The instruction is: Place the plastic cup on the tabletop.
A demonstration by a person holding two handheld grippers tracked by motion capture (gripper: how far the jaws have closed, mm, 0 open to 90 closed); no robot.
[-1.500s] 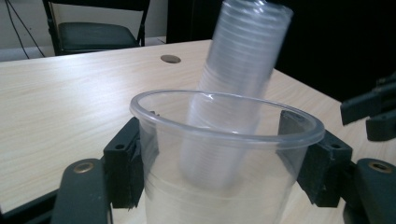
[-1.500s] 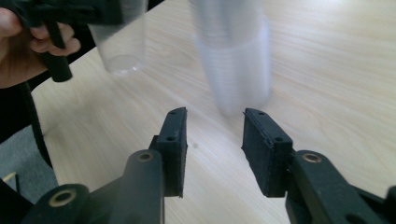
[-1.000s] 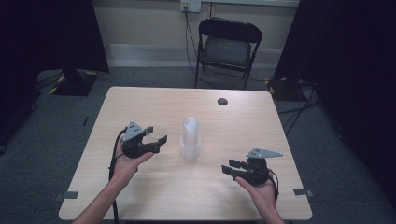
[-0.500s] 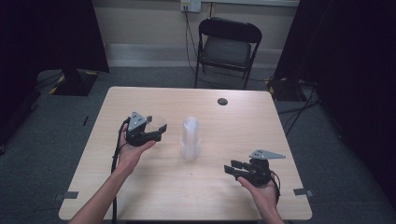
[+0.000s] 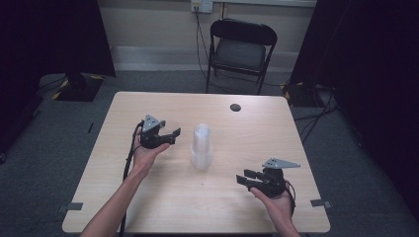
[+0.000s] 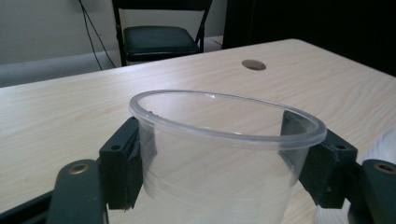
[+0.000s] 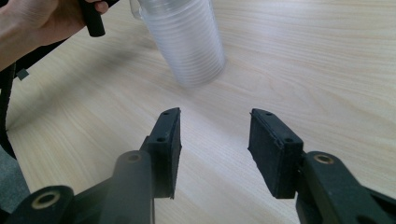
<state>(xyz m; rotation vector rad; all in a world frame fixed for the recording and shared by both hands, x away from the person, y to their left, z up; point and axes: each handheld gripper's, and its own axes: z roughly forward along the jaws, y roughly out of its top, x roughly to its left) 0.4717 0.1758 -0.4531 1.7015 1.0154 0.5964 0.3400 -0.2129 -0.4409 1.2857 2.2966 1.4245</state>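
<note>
Work in hand: taking single cups off the stack and setting them out.

Progress, judged: one clear cup (image 6: 219, 154) separated from the stack of cups (image 5: 201, 147) and held above the table (image 5: 148, 197) just left of the stack; not yet set down. No loose cup standing on the table, so placing this one and the rest of the stack still to do.

Left gripper (image 5: 170, 134): pinching the clear cup below its rim; jaws just been opening, cup still between the pads, both touching its wall.
Right gripper (image 7: 215, 149): jaws spread, nothing between, low at the near right of the table, well apart from the stack.

Contents: held cup empty. Stack upright at table centre, cups nested; count not readable.
</note>
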